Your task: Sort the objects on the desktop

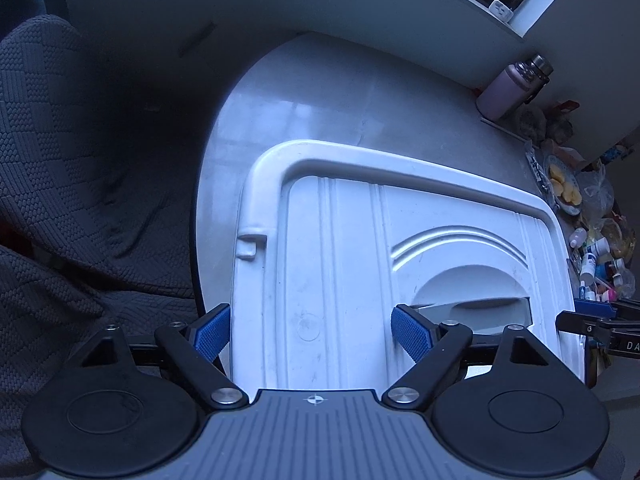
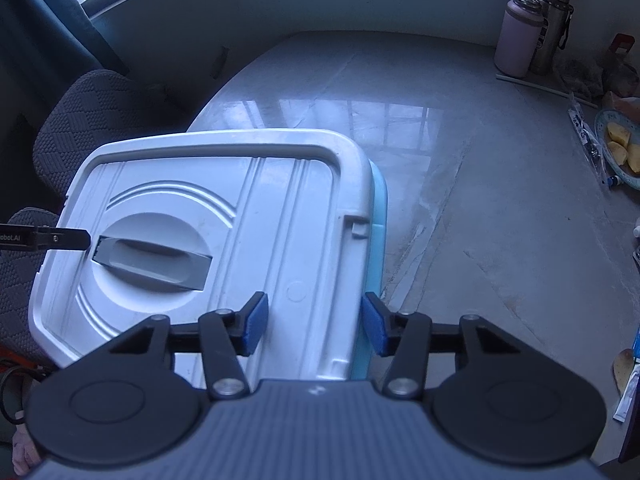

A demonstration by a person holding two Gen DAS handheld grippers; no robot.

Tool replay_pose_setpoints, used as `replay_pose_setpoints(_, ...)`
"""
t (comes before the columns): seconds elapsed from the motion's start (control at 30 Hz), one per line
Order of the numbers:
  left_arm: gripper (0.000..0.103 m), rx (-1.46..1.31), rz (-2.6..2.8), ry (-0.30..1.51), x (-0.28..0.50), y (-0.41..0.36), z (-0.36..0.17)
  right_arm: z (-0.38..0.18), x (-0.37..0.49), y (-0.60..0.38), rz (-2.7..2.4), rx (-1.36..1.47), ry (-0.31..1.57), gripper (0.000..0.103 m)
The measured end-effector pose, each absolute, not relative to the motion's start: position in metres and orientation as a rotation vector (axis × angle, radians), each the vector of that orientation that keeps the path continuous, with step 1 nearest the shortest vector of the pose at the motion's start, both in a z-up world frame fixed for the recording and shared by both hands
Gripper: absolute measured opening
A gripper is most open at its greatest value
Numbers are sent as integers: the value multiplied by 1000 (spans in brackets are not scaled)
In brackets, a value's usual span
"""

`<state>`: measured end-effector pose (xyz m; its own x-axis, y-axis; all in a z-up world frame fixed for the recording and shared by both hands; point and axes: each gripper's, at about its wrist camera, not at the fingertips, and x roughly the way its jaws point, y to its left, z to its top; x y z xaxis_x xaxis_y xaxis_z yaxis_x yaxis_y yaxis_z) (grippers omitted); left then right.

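Observation:
A white box lid point(image 1: 340, 248) with a grey recessed handle point(image 1: 476, 304) lies on a light blue storage box point(image 2: 376, 216) on the table. My left gripper point(image 1: 310, 334) is open, its jaws straddling the lid's left edge. My right gripper point(image 2: 314, 326) is open, its jaws straddling the lid's right edge point(image 2: 352, 280). The lid point(image 2: 224, 240) and its handle point(image 2: 152, 258) also show in the right wrist view. The left gripper's finger point(image 2: 60, 238) reaches in near the handle. The right gripper's finger point(image 1: 584, 324) shows at the lid's right side.
The grey marble table point(image 2: 440, 160) carries a pink bottle point(image 2: 518, 36), a steel flask point(image 2: 554, 20), a plate of cut fruit point(image 2: 620, 148) and a pile of small bottles and bags point(image 1: 596, 256) at the right. A dark quilted chair point(image 1: 80, 160) stands at the left.

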<state>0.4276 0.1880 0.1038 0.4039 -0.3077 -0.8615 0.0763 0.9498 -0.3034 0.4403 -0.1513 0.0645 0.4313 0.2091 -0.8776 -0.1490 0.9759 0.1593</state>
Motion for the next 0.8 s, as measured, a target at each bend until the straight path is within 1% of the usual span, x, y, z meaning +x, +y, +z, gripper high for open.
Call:
replay_pose_setpoints(0.47,86,-185,-267,1134,436,176,113,56,430,-157,194,88,1106,51)
replay_pose_setpoints(0.53,87,-179,-266,1155,437,176,110,55,429,-158,196,97,1103,52)
replay_pose_setpoints(0.57,87,-174,-266,1169,437,175,108,54,429,-158,197,105,1107,56)
replay_pose_setpoints(0.67,88,-157,-273,1177,434,176,104,54,426,-161,183,113,1120,63)
replay_pose_setpoints(0.8,89,-137,-257,1176,433,177,104,55,419,-159,193,98,1127,66)
